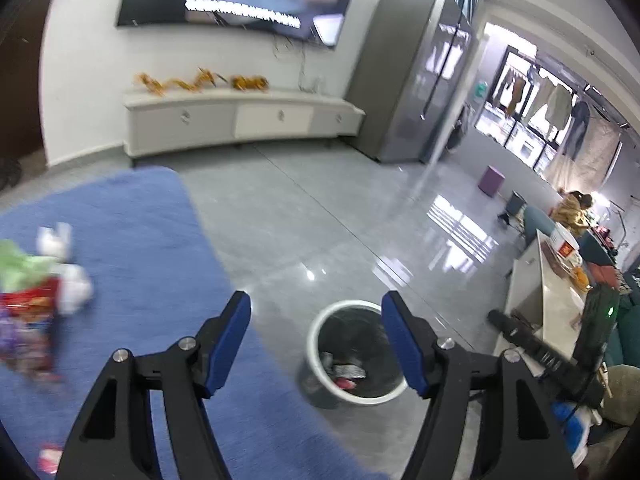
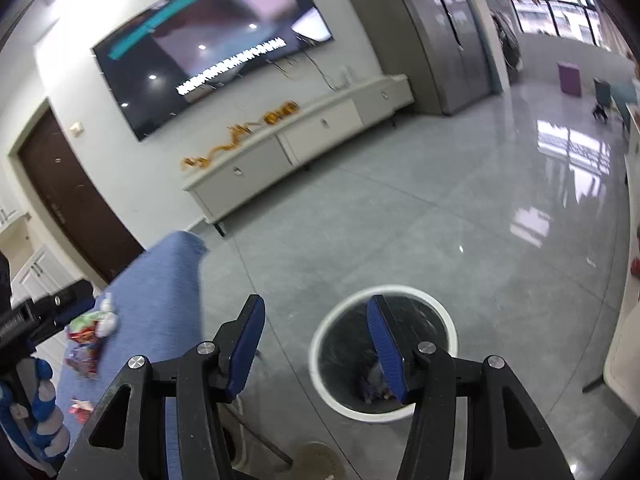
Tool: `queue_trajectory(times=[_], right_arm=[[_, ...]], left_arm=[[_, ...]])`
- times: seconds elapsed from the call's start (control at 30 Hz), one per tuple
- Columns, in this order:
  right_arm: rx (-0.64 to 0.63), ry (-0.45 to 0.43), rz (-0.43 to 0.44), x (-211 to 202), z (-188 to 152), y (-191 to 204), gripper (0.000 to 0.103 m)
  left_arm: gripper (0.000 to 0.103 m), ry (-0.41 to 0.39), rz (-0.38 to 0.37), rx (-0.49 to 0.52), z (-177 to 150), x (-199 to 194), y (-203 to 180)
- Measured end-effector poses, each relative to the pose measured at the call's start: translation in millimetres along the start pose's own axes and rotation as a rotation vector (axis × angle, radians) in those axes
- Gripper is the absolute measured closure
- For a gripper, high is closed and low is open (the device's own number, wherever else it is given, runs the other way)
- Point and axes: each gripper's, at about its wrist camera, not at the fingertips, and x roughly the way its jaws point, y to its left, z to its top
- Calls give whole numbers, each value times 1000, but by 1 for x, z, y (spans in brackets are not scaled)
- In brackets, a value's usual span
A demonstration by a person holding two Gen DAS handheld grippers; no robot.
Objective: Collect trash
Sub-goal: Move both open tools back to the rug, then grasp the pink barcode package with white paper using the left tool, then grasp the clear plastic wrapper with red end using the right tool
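Observation:
A white-rimmed trash bin (image 1: 320, 332) with a dark liner stands on the grey floor, with wrappers at its bottom. My left gripper (image 1: 316, 304) hangs open above the floor between the table edge and the bin, nothing between its blue pads. In the right wrist view the same bin (image 2: 320, 344) lies below my right gripper (image 2: 316, 312), which is open and empty. A heap of trash (image 1: 36, 280) lies on the blue tablecloth (image 1: 132, 240): a white crumpled tissue, a green wrapper, red and purple packets. The heap (image 2: 90, 336) also shows at the left of the right wrist view.
A small red-and-white scrap (image 1: 50, 458) lies near the table's front edge. The other gripper's black body (image 1: 536, 352) reaches in from the right. A white TV cabinet (image 1: 240, 120) and a wall screen stand across the floor. A counter with boxes (image 1: 556, 276) is at the right.

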Motion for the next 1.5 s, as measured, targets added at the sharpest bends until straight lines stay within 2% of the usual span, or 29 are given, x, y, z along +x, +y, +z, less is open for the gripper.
queue_trajectory(times=[0.23, 0.4, 0.5, 0.53, 0.73, 0.93, 1.1, 1.5], right_arm=[[-90, -60, 73, -33, 10, 62, 52], [-148, -76, 120, -42, 14, 98, 50], [-185, -72, 149, -42, 11, 121, 49], [-201, -67, 162, -39, 10, 131, 49], [-259, -20, 212, -20, -2, 165, 47], [-287, 24, 248, -6, -11, 186, 47], [-300, 68, 276, 10, -22, 196, 46], [-362, 229, 357, 73, -53, 236, 46]], left_arm=[[37, -104, 122, -17, -20, -100, 77], [36, -149, 230, -66, -44, -147, 134], [24, -161, 277, -112, -64, -166, 166], [23, -162, 287, -130, -73, -171, 174], [23, -116, 292, -159, -112, -164, 183], [22, -26, 260, -157, -140, -130, 173], [22, 23, 278, -99, -144, -105, 160], [24, 141, 287, -86, -145, -62, 164]])
